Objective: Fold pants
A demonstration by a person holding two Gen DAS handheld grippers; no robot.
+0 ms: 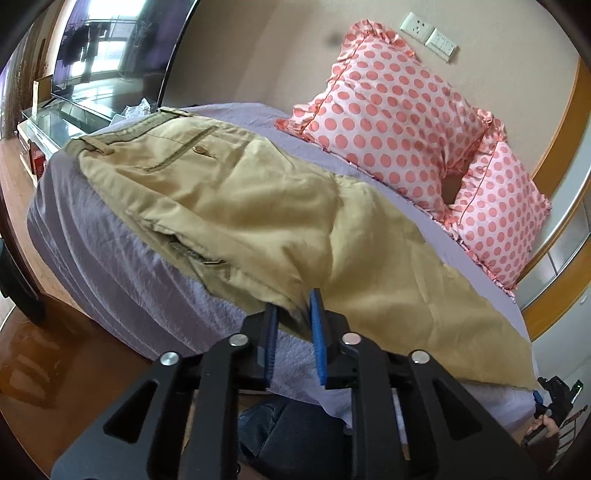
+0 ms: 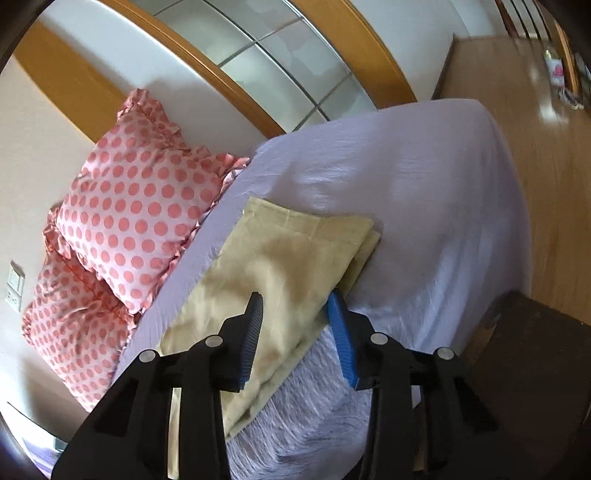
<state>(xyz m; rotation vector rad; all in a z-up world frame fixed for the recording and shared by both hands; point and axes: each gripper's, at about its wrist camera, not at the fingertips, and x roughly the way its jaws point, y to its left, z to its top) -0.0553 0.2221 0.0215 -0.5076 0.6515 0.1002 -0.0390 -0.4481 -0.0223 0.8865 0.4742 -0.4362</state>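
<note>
Pants (image 1: 258,206) on bed (image 1: 110,258), pillows (image 1: 388,110) beside; left tongs (image 1: 293,314) pinching pants, right tongs (image 2: 297,314) spread.

I see the pants (image 1: 258,206) lying flat on the bed (image 1: 110,266), lengthwise along its near edge, waistband at the far-left end, leg cuffs at the right end. My left gripper (image 1: 293,306) sits at the near edge around the crotch fold, fabric between its fingers (image 1: 317,325). My right gripper (image 2: 297,306) is over the stacked leg ends (image 2: 295,251), fingers spread either side of them. Two pillows (image 1: 391,122) stand behind the pants against the wall, one beside the other. Wall sockets (image 1: 428,35) above the pillows. TV (image 1: 122,48) on a stand beyond the waistband end. Floor (image 2: 546,147) past the cuff end.
</note>
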